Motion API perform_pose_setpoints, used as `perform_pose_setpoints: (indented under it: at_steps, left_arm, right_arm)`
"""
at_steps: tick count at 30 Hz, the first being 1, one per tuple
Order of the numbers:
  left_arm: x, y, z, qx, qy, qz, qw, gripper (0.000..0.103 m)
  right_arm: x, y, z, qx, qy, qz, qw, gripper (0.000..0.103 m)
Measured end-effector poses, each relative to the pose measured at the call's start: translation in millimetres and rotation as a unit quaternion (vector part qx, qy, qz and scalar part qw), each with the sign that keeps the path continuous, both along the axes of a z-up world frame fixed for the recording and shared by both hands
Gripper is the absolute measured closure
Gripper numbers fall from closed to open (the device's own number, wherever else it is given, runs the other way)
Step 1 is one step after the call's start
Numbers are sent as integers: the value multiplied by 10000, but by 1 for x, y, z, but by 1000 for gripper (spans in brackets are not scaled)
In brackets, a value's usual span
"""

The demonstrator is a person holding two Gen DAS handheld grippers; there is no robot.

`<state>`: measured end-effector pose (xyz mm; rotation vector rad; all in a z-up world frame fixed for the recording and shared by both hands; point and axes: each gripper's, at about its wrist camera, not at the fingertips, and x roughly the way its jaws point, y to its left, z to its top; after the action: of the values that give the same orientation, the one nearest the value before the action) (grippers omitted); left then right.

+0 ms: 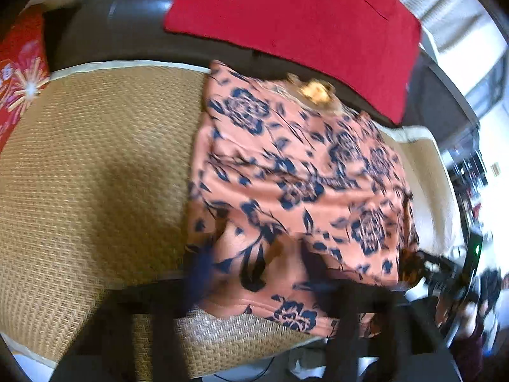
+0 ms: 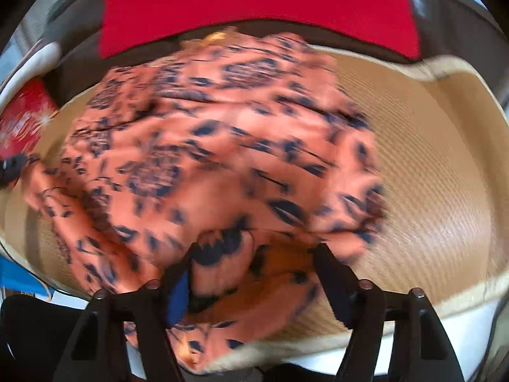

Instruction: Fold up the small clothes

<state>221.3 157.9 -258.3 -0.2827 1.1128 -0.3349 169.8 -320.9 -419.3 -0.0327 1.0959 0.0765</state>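
I note the garment [image 1: 296, 172] is thin, smooth printed cloth with a soft sheen, orange-pink with dark blue flowers. It lies on a woven mat [image 1: 95, 165], coarse and ribbed, matt straw-like fibre with a pale cloth border. The far red cloth [image 1: 296, 22] looks matt, felt-like. My right tongs [image 2: 254, 267] are matt black plastic.

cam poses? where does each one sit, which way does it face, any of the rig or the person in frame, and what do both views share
Left wrist: on the left gripper, angled down at the floral garment on the woven mat; own blurred fingers show, plus the right gripper at right.
Right wrist: on the right gripper, steeply down at the same garment; both fingers show, cloth between them.
Shared: garment, mat, red cloth, red patterned cushion.
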Motion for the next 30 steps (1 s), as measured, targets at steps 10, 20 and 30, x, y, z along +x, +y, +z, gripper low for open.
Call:
perform_pose_setpoints:
  at_steps: [10, 20, 30]
  left_arm:
    - [-6, -11, -1, 172, 288, -143, 9993, 26]
    - [-22, -27, -18, 479, 129, -373, 9981, 74]
    - [-49, -31, -28, 110, 380, -316, 9987, 42]
  right_arm:
    - [-22, -95, 5, 2104, 382, -993, 9718, 28]
    - [-51, -150, -34, 2231, 551, -1576, 9604, 28]
    - [-69, -131, -93, 2368, 720, -757, 9659, 30]
